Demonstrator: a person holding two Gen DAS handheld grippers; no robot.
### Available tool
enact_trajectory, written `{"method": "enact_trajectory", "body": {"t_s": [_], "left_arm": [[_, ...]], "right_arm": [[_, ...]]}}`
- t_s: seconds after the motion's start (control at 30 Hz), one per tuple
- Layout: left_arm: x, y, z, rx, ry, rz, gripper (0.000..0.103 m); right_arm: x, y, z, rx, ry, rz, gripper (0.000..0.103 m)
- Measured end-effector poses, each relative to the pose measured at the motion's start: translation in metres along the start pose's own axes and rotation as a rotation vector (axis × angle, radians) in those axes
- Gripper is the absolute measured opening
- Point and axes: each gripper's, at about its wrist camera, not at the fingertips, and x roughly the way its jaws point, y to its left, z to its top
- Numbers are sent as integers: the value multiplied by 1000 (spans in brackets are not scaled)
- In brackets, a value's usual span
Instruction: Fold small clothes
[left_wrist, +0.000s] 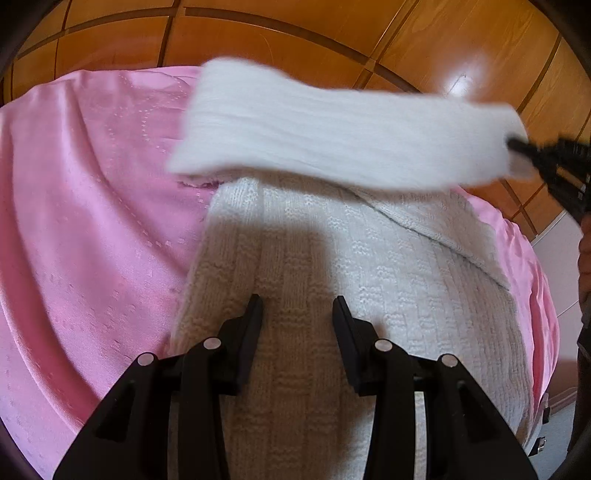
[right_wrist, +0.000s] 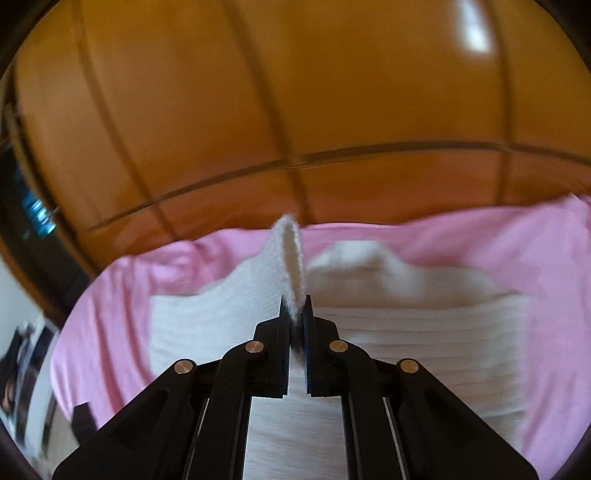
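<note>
A white knitted sweater (left_wrist: 332, 280) lies on the pink bed cover (left_wrist: 92, 221). My left gripper (left_wrist: 297, 306) is open and empty, just above the sweater's body. My right gripper (right_wrist: 295, 306) is shut on the cuff of the sweater's sleeve (right_wrist: 290, 254). In the left wrist view the sleeve (left_wrist: 314, 129) is lifted and stretched across the sweater, blurred by motion, with the right gripper (left_wrist: 517, 146) pinching its end at the right. The sweater's body (right_wrist: 424, 332) lies below in the right wrist view.
A wooden headboard or wardrobe panel (left_wrist: 295, 33) stands behind the bed. The bed's right edge (left_wrist: 543, 295) drops to the floor. Dark objects (right_wrist: 22, 365) lie beside the bed at the left in the right wrist view.
</note>
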Motion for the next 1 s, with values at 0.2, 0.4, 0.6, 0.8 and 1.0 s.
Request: {"method": "enact_trajectory", "body": {"t_s": [0.2,0.4,0.6,0.8,1.0], "left_arm": [[-1,-3,1,10,6,12,39],[-1,-9,4,23,26,38,39],[-11,-9,18,9,51,63,39],[-5,1,51,-137,29,-83,39],[29,4,92,-219,-17,-77,48]], "right_arm": [[11,-91,-23,187,67,-154,5],[31,-129,-50,243,121,-247,5],[30,-138,-49,272,84,-256,5],[38,-139,-54,260,115,-246,5],[34,-136,-49,246,110,-239,5]]}}
